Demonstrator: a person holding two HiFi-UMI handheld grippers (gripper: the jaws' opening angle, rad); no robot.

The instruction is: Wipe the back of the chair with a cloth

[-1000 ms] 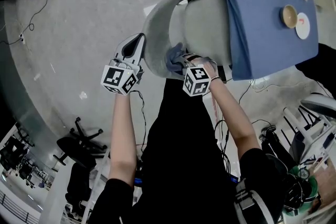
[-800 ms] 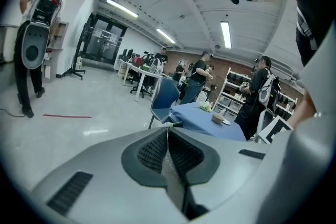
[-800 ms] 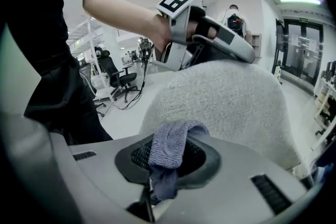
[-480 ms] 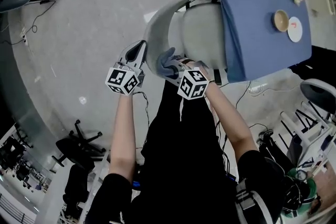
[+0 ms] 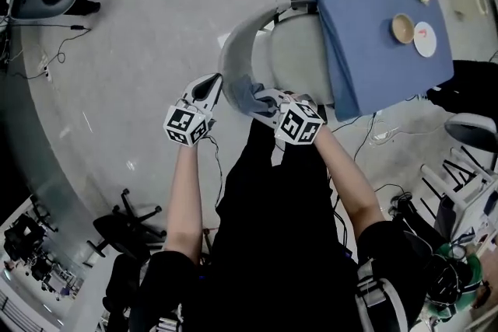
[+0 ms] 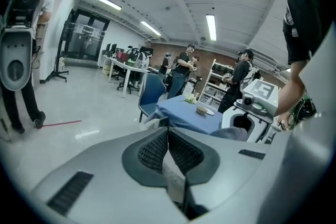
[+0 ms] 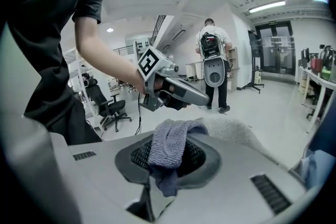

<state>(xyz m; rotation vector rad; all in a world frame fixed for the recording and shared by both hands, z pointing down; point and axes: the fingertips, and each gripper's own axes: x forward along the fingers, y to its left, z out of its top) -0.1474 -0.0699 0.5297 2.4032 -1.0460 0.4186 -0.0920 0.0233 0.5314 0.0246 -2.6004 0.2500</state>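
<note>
Person seen from above in a black short-sleeved shirt [image 5: 272, 245]. The left hand-held gripper [image 5: 208, 83] and right hand-held gripper [image 5: 263, 99] have pale grey shells, dark ribbed pads [image 6: 152, 149] and white cubes [image 5: 187, 125] printed with black square markers. A thin dark cable [image 5: 215, 167] trails from the left one.

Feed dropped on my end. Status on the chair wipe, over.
Right gripper shut on cloth, cloth at near end of chair back. Left gripper shut, empty, beside it. Nothing seen blocking.
</note>
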